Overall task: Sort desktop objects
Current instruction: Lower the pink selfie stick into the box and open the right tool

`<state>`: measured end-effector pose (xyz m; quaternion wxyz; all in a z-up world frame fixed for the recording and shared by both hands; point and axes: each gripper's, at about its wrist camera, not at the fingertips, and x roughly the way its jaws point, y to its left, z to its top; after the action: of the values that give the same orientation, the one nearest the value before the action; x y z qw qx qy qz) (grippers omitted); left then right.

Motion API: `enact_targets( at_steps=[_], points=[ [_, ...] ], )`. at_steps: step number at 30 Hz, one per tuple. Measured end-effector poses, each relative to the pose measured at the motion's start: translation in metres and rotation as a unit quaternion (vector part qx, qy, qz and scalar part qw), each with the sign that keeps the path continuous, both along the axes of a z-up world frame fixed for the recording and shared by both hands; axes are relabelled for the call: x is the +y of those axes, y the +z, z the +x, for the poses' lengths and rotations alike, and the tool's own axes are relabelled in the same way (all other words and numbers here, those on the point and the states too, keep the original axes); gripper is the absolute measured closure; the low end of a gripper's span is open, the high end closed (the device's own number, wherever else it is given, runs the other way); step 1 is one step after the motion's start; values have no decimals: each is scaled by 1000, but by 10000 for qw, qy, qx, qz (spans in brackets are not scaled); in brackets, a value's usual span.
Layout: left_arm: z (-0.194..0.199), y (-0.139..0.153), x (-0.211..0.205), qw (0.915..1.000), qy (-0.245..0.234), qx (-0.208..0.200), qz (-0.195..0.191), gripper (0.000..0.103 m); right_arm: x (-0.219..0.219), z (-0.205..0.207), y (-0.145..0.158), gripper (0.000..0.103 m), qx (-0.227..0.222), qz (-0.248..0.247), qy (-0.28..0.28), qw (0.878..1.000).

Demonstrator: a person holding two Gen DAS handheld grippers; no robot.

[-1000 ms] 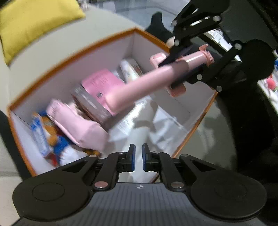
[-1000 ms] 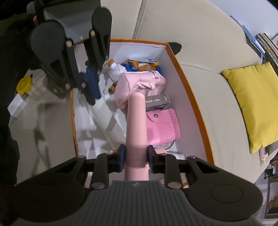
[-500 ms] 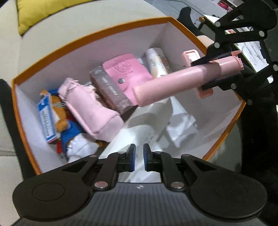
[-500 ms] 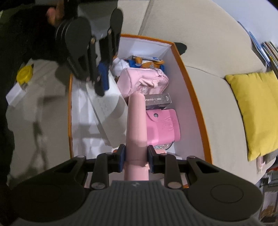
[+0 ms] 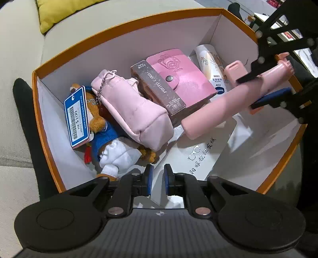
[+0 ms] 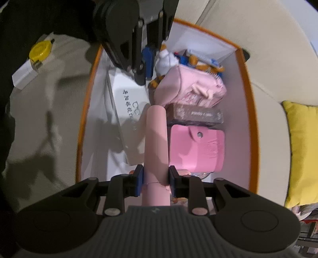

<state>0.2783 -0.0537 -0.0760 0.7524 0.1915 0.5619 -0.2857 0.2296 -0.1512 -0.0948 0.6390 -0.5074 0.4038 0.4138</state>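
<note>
An orange-rimmed white box (image 5: 123, 25) (image 6: 248, 95) holds a pink pouch (image 5: 131, 111) (image 6: 190, 91), a brown photo card box (image 5: 159, 87) (image 6: 196, 115), a pink snap wallet (image 5: 178, 77) (image 6: 196, 148), a teddy bear with a blue price tag (image 5: 103, 129), a cream tube (image 5: 210, 63) and a white envelope (image 5: 200, 156) (image 6: 127, 99). My right gripper (image 6: 155, 177) (image 5: 264, 85) is shut on a pink cylinder (image 6: 156, 139) (image 5: 218, 109), held low inside the box above the envelope. My left gripper (image 5: 157, 178) (image 6: 147, 57) is shut and empty at the box's near wall.
The box sits on a grey table (image 6: 45, 111) against a beige sofa (image 5: 17, 59) with a yellow cushion (image 6: 302, 150) (image 5: 59, 12). A yellow tape measure on a white box (image 6: 37, 53) lies on the table outside the box.
My right gripper has lowered the pink cylinder deeper into the box. My left gripper has moved in closer over the box's near edge, staying shut.
</note>
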Motion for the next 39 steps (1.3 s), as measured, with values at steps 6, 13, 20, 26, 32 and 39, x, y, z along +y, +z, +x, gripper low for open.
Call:
enact_targets(
  at_steps=[6,13,20,26,32,39],
  points=[
    [-11,12,8,9988,74,-63,-471,91,4,9,-10,75,-15,-196,58,9998],
    [-22,14,-1,9970,-15,-142,-756,91,4,16,-22,75,47,-35,85,9999],
    [-37,29,6,9940,283,-320,-1011,91,-3,11,-27,75,-102,-152,630,9978],
    [-42,36,29,9877,745,-470,-1291,91,3,-10,-45,74,-290,-584,1422,9877],
    [-41,39,42,9841,993,-455,-1400,91,0,6,-31,75,467,219,715,9961],
    [-33,31,33,9845,1007,-449,-1366,91,1,28,-29,75,1552,559,175,9861]
  ],
)
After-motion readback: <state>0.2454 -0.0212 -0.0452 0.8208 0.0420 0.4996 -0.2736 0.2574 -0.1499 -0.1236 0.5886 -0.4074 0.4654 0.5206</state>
